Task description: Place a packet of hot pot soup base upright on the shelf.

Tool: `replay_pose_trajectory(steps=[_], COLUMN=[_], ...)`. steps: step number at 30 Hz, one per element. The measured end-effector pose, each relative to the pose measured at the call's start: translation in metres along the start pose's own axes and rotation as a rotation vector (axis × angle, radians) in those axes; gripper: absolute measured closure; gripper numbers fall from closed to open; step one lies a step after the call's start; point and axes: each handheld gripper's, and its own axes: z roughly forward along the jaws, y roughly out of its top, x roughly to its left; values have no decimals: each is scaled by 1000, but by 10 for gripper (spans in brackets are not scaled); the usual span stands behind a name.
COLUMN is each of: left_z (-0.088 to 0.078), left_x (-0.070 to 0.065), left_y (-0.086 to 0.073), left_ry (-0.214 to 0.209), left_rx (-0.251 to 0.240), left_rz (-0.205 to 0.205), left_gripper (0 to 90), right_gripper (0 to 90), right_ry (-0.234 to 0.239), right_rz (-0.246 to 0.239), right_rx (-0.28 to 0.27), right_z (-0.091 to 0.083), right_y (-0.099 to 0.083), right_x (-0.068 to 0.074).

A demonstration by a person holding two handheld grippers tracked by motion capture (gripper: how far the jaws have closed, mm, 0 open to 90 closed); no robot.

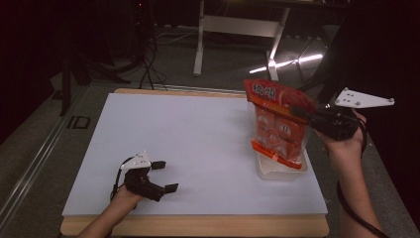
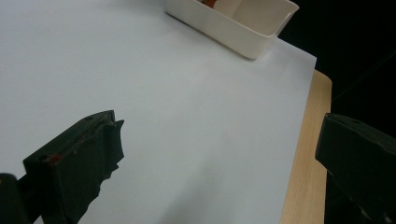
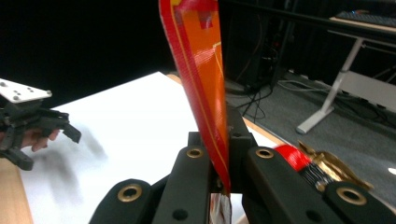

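A red-orange snack bag (image 1: 275, 124) with a clear window hangs upright over a white plastic bin (image 1: 282, 172) at the table's right side. Its lower end reaches into the bin. My right gripper (image 1: 298, 112) is shut on the bag's upper right edge. In the right gripper view the bag (image 3: 201, 65) rises as a thin strip pinched between the two black jaws of the right gripper (image 3: 219, 144). My left gripper (image 1: 166, 176) rests low near the front left of the white sheet, open, nothing between its jaws. The left gripper (image 2: 219, 135) stands spread wide over bare sheet.
A white sheet (image 1: 198, 144) covers the wooden table (image 1: 198, 225). The bin (image 2: 233, 25) sits near the sheet's right edge. Beyond the table stand desk legs (image 1: 200, 44) and cables on a grey floor. The left gripper (image 3: 28, 121) appears far off in the right gripper view.
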Motion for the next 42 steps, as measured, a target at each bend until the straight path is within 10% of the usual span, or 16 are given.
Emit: replay_pose_trajectory(steps=[13, 42], left_z=[1, 9], left_x=[3, 4], left_y=[-1, -7], left_ry=[-11, -37], left_rx=[-3, 37], left_rz=[-16, -13], left_gripper=[2, 2], right_gripper=[900, 881], right_ry=[-66, -58], right_rz=[58, 210], right_rx=[72, 83], right_z=[3, 4], right_y=[-33, -117], right_x=[-23, -45])
